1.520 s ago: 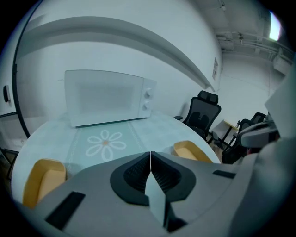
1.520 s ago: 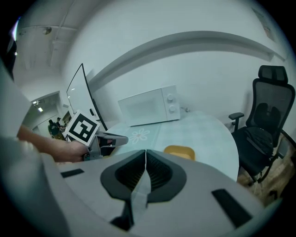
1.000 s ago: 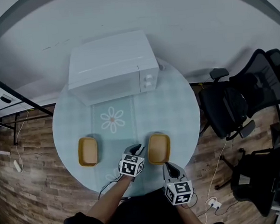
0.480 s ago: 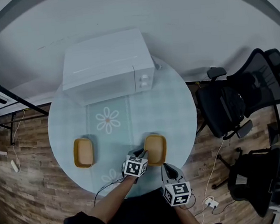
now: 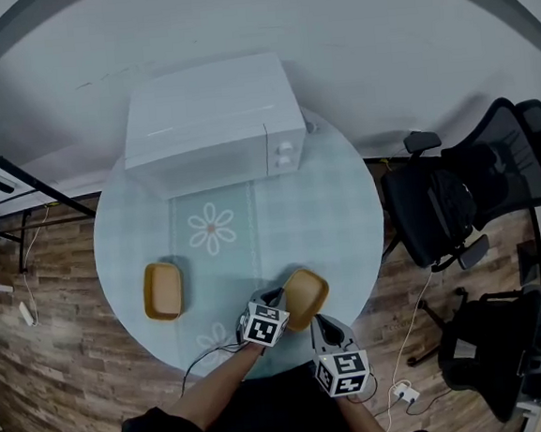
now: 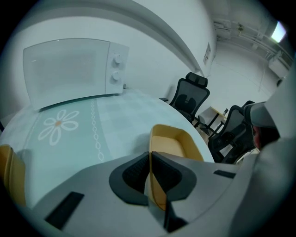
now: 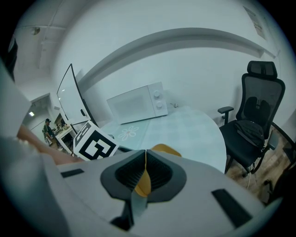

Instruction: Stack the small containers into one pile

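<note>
Though pinched by left gripper (image 6: 150,156) and right gripper (image 7: 145,159), yellow container (image 5: 307,292) slants; long axis points far-right.

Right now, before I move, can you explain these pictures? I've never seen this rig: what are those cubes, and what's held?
No robot here: a person holds a two-jaw gripper in each hand; the marker cubes are part of those grippers. One picture looks down from the person's head; the other two look along each gripper's jaws. On the round table stand a white microwave and two yellow containers. The left-hand container lies flat, untouched. The left gripper is shut on the rim of the right-hand container, which is tilted; the right gripper looks shut on its near edge too.
</note>
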